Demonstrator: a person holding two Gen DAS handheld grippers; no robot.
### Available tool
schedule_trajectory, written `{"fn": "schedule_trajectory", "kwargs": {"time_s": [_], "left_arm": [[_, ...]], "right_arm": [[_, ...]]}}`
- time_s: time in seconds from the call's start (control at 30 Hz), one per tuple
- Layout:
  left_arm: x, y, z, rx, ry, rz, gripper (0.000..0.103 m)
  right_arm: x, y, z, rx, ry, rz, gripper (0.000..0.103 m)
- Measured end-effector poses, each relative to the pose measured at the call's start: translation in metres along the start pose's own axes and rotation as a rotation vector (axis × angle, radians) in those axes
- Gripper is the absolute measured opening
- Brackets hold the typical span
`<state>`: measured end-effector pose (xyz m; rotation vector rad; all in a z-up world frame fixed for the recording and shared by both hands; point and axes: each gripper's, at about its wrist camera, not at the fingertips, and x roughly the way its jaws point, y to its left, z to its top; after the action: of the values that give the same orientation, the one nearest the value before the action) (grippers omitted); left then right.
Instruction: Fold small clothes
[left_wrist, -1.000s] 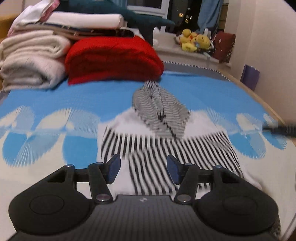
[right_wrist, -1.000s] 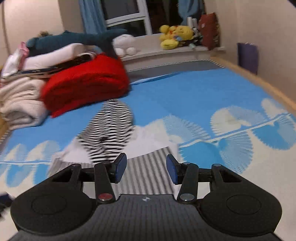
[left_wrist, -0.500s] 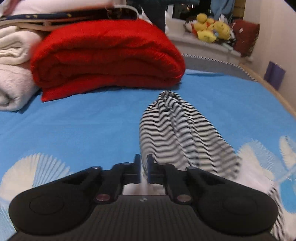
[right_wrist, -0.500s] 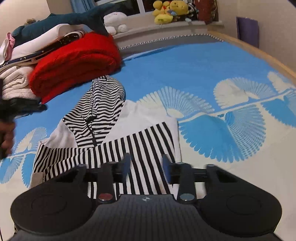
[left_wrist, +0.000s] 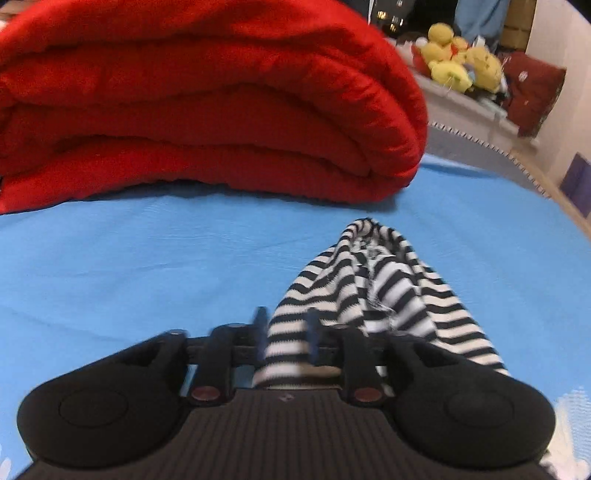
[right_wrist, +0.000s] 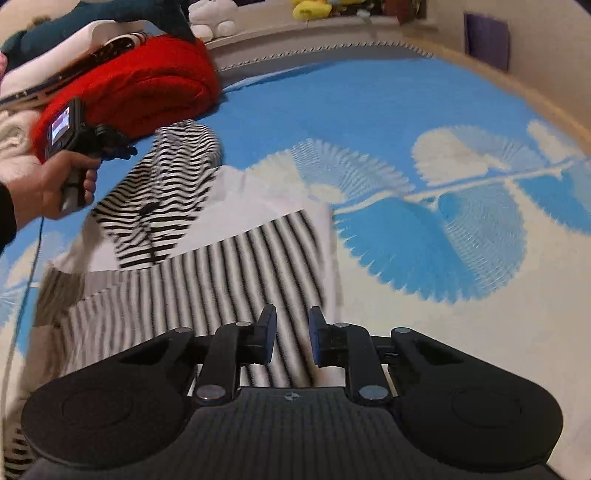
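A small black-and-white striped hooded top (right_wrist: 207, 258) lies on the blue and white bedspread (right_wrist: 369, 110). Its hood (left_wrist: 369, 280) points toward the red blanket. My left gripper (left_wrist: 286, 334) has its jaws partly apart around the hood's left edge, with striped cloth between the fingers. In the right wrist view the left gripper (right_wrist: 122, 149) shows held in a hand over the hood. My right gripper (right_wrist: 291, 332) is over the top's striped lower body near its right edge, jaws a narrow gap apart with cloth showing between them.
A folded red blanket (left_wrist: 207, 103) lies just beyond the hood, with white folded bedding (right_wrist: 14, 129) to its left. Yellow plush toys (left_wrist: 458, 62) sit on a ledge at the back. The bed's wooden edge (right_wrist: 517, 96) runs along the right.
My left gripper moved forward along the hood and its jaws went from shut to partly apart around the cloth. My right gripper closed in and moved lower over the striped body.
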<state>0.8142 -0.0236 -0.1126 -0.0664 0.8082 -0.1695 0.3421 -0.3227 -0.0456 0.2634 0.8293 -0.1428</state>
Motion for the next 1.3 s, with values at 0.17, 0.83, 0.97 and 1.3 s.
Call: {"fn": "schedule_trajectory", "kwargs": {"time_s": [0.17, 0.83, 0.97, 1.3], "left_arm": [[0.030, -0.004, 0.003, 0.008, 0.045, 0.049, 0.039], [-0.309, -0.102, -0.169, 0.656, -0.187, -0.431, 0.001], [-0.371, -0.078, -0.272, 0.669, 0.045, -0.466, 0.007], [-0.372, -0.018, -0.279, -0.188, 0.185, -0.148, 0.047]], "right_arm": [[0.008, -0.005, 0.000, 0.035, 0.025, 0.001, 0.020], [-0.016, -0.017, 0.019, 0.165, -0.021, -0.016, 0.020], [-0.025, -0.034, 0.025, 0.260, -0.053, -0.001, 0.020], [-0.019, -0.039, 0.022, 0.334, -0.019, 0.110, 0.029]]}}
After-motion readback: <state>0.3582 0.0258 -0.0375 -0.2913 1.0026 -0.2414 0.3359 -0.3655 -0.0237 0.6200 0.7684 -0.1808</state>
